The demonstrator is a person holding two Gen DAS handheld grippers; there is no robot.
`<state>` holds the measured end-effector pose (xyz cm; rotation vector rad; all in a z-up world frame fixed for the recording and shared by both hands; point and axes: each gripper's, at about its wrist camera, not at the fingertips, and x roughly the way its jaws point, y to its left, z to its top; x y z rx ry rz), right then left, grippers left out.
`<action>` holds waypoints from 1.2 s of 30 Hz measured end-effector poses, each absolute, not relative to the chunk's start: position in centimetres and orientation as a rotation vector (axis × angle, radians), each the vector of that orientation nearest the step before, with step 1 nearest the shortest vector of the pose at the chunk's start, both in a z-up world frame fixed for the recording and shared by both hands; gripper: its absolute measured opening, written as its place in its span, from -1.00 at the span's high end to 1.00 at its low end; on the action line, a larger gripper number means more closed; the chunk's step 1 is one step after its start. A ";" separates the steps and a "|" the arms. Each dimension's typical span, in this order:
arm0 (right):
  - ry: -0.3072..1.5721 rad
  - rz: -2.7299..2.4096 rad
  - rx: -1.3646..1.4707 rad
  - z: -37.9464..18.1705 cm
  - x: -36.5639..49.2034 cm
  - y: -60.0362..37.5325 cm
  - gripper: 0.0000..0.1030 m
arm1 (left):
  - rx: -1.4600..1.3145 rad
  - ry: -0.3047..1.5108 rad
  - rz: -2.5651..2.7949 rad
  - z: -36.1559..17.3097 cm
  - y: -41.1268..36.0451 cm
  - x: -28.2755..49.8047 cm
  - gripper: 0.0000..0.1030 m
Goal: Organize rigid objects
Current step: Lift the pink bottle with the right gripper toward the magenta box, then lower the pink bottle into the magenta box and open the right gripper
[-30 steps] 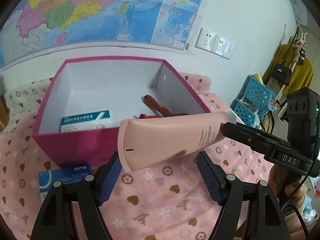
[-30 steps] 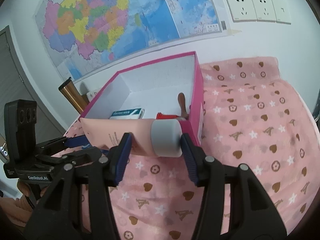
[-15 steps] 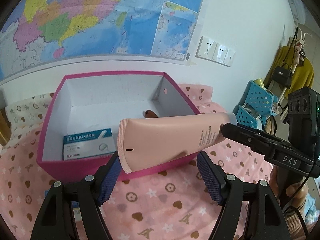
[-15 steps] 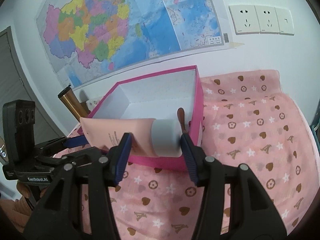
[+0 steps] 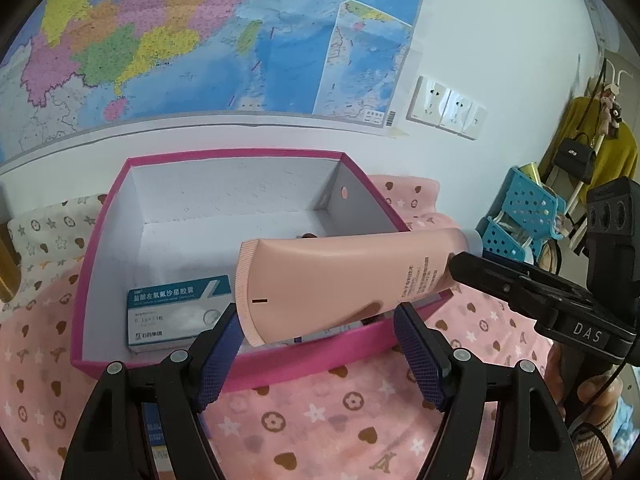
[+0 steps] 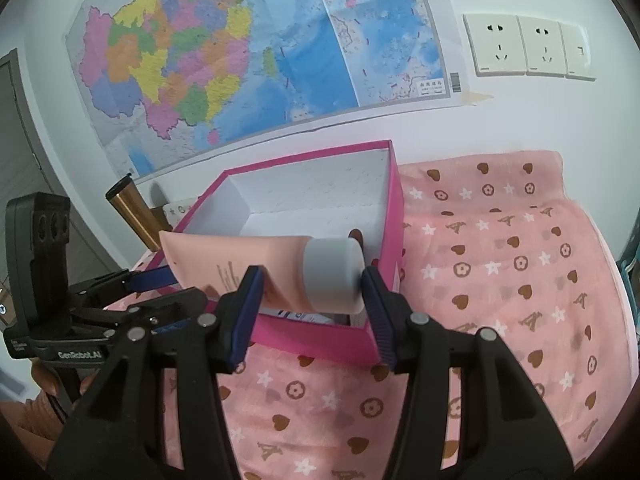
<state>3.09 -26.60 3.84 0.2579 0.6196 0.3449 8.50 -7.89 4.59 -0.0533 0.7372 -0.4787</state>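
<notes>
1. Right gripper clamped on the grey cap of the pink tube.
2. Left gripper spread wider than the tube's crimped end; seemingly not pressing it, though pad contact is hard to judge from this angle.
3. Tube held level above the near wall of the pink box, clear of the floor inside.
4. Inside the box: a blue-and-white medicine carton, lying flat.
5. Under everything, a pink patterned cloth.
</notes>
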 end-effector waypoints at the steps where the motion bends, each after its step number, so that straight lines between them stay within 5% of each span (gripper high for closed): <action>1: 0.622 0.343 0.257 3.8 3.2 -26.6 -0.05 | -0.054 0.740 -0.477 4.5 -7.9 8.7 -0.49; 36: 0.702 0.288 0.190 2.5 7.6 -25.6 -0.04 | -0.123 0.862 -0.457 1.5 -7.7 14.7 -0.49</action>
